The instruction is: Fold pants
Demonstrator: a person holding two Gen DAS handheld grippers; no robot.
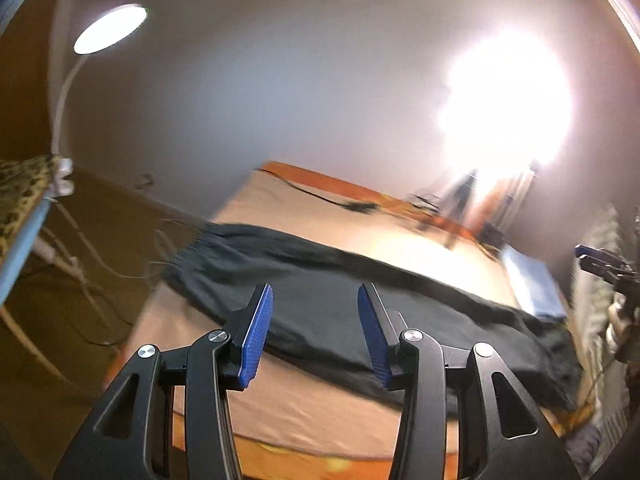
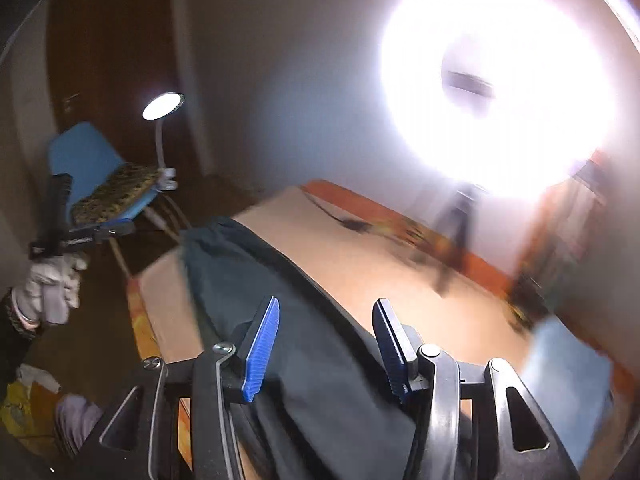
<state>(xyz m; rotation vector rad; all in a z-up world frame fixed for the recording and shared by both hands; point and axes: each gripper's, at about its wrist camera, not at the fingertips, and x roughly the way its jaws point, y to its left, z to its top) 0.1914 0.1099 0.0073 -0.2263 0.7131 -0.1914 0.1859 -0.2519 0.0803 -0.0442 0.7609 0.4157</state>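
bed (image 1: 320, 420): flat surface under a peach-tan sheet, orange edging showing along the near and far sides; the frames are blurred.

pants (image 1: 360, 300): dark, laid out lengthwise across the bed, waistband at the far left near the bed's corner, legs running to the near right where the cloth reaches the bed edge. in the right wrist view the pants (image 2: 312, 340) run from the far left corner down under the camera.

left hand-held gripper (image 1: 316, 340): above the middle of the pants, blue-padded fingers spread wide, holding nothing. in the right wrist view it appears at the left, off the bed, in a light-gloved hand (image 2: 48, 292).

right hand-held gripper (image 2: 326, 344): above the pants, fingers spread wide, nothing between them; contact with the cloth cannot be told.

blue cloth (image 1: 532, 284): light blue, flat on the right part of the bed, just beside the pants' leg end.

ring light (image 2: 496, 92): very bright, on a dark tripod at the far side of the bed, glare washing out the pale wall.

lamp (image 1: 110, 28): round lit head on a curved white neck, far left, clipped beside a blue chair (image 2: 80, 160) with a patterned cushion.

floor (image 1: 80, 280): dark brown, with pale cables, left of the bed.
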